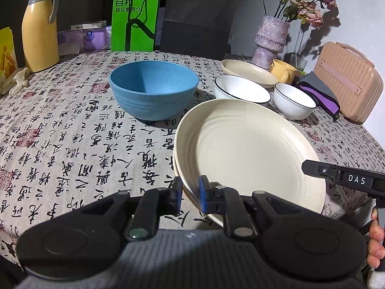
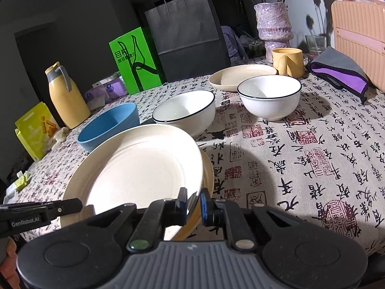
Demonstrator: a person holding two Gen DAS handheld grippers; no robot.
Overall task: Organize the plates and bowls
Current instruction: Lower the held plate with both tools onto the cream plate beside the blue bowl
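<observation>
Jointly both tongs (image 1: pixel 190 193) (image 2: pixel 193 206) clamped on cream plate (image 1: pixel 247 149), second plate (image 2: pixel 208 168) beneath in right view

Cream plate (image 1: pixel 247 154) tilted over second plate (image 2: pixel 208 171); blue bowl (image 1: pixel 154 89) behind

We see a matt, faintly speckled cream plate (image 1: pixel 247 154) with ridged rings. The blue bowl (image 1: pixel 154 89) looks matt too, like plastic. The two white bowls (image 2: pixel 185 112) (image 2: pixel 270 100) are glossy, like glazed ceramic. The tablecloth (image 2: pixel 312 159) is woven cloth, the vase (image 1: pixel 270 41) rough and glazed, the black bag (image 2: pixel 185 31) matt paper.
</observation>
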